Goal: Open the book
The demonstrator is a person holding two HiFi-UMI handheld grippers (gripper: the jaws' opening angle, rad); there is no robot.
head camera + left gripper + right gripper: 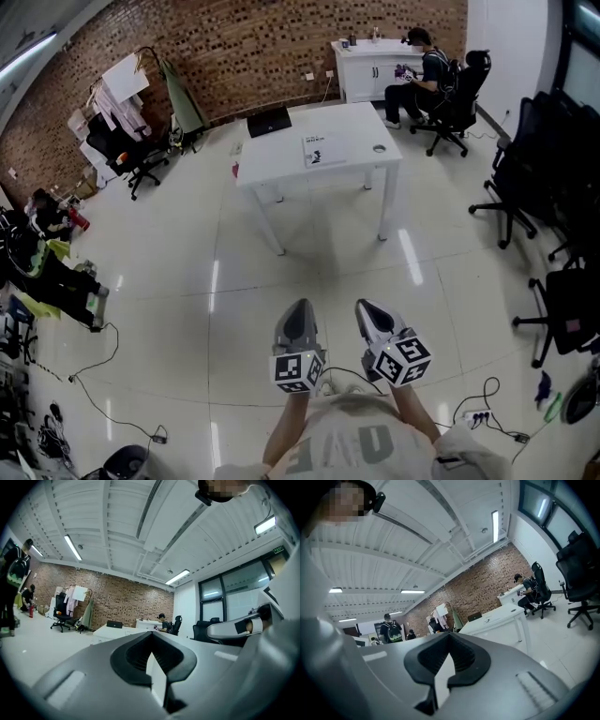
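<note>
Holding both grippers well short of the table (281,159), I see the book (323,150) lying on it far ahead. Left gripper (300,307) and right gripper (367,307) are closed, empty. Only the head view shows the book clearly, and only the right gripper view shows a standing person (391,631).

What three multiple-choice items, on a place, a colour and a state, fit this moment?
1. The book lies: A on the floor; B on the table; C on a chair.
2. The table is: A black; B white; C red.
3. The left gripper and right gripper are: A shut, empty; B wide open; C shut on the book.
Answers: B, the book rests on the tabletop; B, its top and legs are white; A, both gripper views show jaws together with nothing between.
</note>
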